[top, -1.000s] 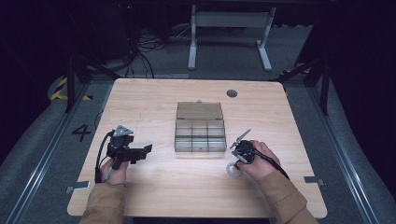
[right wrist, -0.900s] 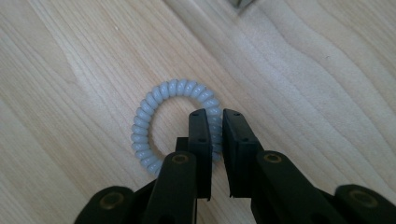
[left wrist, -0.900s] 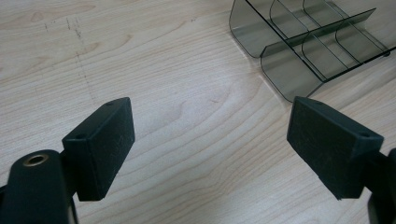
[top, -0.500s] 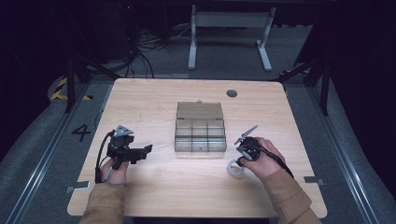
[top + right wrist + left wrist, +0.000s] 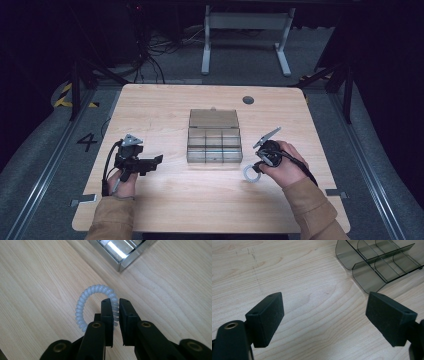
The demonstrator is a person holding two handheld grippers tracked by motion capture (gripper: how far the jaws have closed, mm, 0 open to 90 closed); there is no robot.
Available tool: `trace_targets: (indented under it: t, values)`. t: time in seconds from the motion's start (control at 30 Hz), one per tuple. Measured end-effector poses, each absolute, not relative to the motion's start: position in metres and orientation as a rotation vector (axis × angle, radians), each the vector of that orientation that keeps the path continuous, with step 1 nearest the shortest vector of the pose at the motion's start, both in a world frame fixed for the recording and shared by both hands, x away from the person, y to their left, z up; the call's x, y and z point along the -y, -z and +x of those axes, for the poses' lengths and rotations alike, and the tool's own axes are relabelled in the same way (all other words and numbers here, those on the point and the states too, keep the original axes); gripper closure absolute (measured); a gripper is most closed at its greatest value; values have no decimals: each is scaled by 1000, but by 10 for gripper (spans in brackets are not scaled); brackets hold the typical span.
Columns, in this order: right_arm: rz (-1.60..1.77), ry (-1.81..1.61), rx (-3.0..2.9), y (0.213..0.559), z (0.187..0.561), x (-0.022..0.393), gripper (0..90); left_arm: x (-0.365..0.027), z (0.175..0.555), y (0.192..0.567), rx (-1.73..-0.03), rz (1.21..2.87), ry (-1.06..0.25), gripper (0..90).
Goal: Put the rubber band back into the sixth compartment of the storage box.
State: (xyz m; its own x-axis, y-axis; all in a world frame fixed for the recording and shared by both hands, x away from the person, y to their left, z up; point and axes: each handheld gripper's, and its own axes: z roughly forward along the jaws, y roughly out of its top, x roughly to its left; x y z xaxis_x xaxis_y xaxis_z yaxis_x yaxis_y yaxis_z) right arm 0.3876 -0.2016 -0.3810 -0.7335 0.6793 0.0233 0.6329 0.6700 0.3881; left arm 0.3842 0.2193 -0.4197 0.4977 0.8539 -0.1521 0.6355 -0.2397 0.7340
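Lifted off the table [image 5: 200, 200] since a second ago, the spiral hair tie [image 5: 86, 302], pinched thinly in the right gripper's [image 5: 114, 301] jaws, could slip free short of the compartment box [image 5: 214, 142].

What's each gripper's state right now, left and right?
Left gripper: open, nothing between its jaws, above bare table.
Right gripper: closed on the pale spiral hair tie, beside the clear compartment box.

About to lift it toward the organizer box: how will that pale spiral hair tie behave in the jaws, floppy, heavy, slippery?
The spiral hair tie probably sags and stretches, being a thin open coil. It looks light. The right gripper pinches just one side of the loop, so the smooth coils may swing or slip.
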Motion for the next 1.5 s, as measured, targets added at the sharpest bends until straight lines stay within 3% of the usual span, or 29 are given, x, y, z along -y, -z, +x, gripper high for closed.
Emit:
trace_targets:
  t: [0.6, 1.5]
  values:
    - [1054, -602, -2753, 349, 403, 196, 829, -220, 384, 420, -1224, 1969, -360, 158]
    - [999, -587, -2789, 329, 433, 175, 829, -220, 384, 420, -1221, 1969, -361, 158]
